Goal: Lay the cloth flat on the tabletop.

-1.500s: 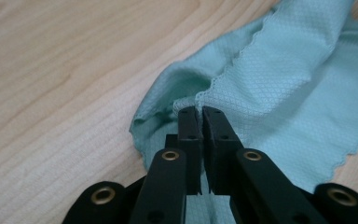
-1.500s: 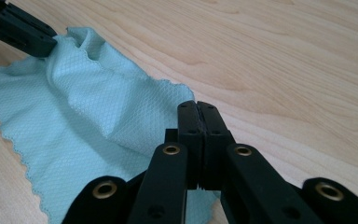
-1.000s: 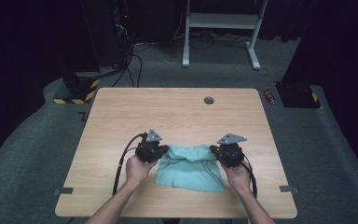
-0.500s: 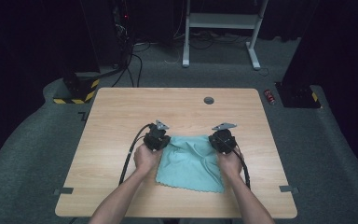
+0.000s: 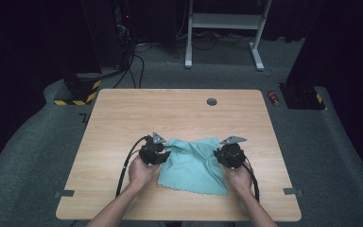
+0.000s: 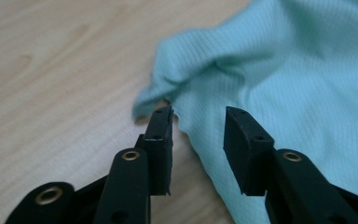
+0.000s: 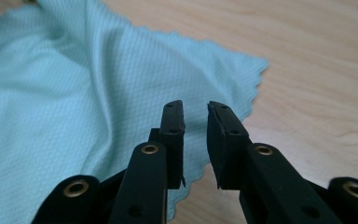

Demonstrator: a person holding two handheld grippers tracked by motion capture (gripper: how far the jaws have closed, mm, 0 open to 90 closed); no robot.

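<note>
Left claw [image 5: 163, 152] and right claw [image 5: 221, 153], both just spreading and holding nothing, flank the crumpled mint-green cloth [image 5: 194, 165] mid wooden surface [image 5: 179, 111].

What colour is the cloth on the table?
The cloth is light turquoise green, with a fine woven grid that shows best in the right gripper view.

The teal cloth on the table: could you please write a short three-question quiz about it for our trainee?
1. True or false: the teal cloth lies on the wooden table.
2. The left gripper has its jaws: A) clamped on the cloth, B) apart with nothing pinched.
3. Which cloth edges are the left gripper and right gripper beside?

Key
1. True.
2. B; both grippers' jaws have just been opening, with nothing pinched between them.
3. Left gripper at its left edge, right gripper at its right edge.
</note>
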